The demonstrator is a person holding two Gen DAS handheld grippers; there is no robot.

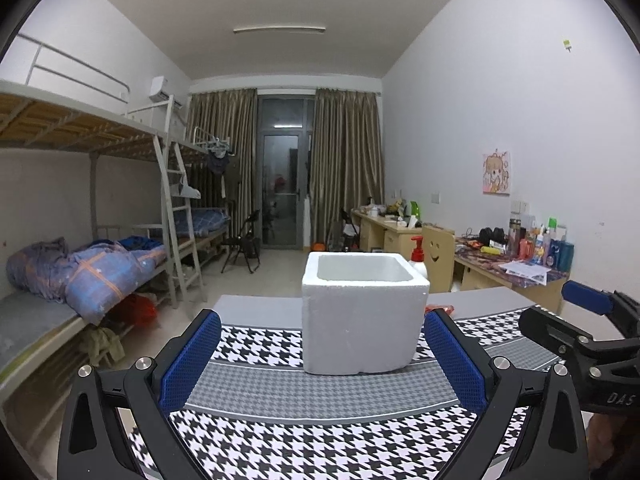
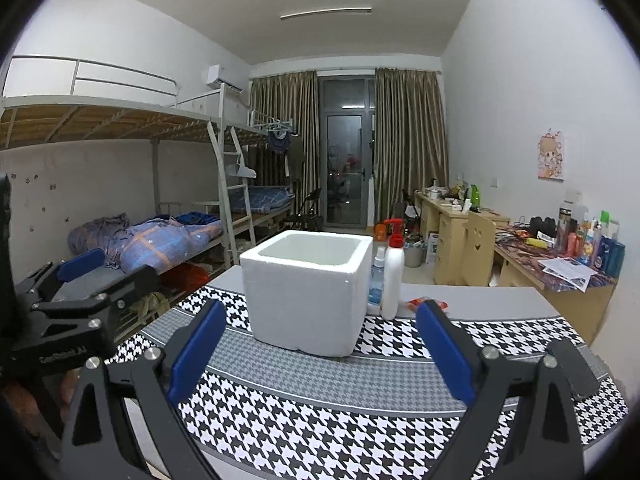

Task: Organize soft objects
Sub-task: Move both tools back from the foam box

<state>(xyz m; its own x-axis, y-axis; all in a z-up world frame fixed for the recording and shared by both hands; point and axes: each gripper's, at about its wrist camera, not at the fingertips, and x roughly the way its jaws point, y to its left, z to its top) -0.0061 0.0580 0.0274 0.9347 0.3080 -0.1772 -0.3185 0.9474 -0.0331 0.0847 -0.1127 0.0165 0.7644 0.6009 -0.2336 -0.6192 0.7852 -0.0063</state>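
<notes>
Both grippers' fingers (image 1: 192, 360) (image 2: 444, 356) wide apart, empty, before foam box (image 1: 360, 320).

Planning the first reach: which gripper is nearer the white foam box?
Left, though only slightly. The left gripper faces the foam box head-on, just short of it. The right gripper sits a little further back, the box ahead and slightly left.

- A white foam box (image 2: 306, 294) is set on the houndstooth cloth (image 2: 360, 420).
- A white pump bottle (image 2: 392, 280) and a clear spray bottle (image 2: 377, 278) are stood just right of the box.
</notes>
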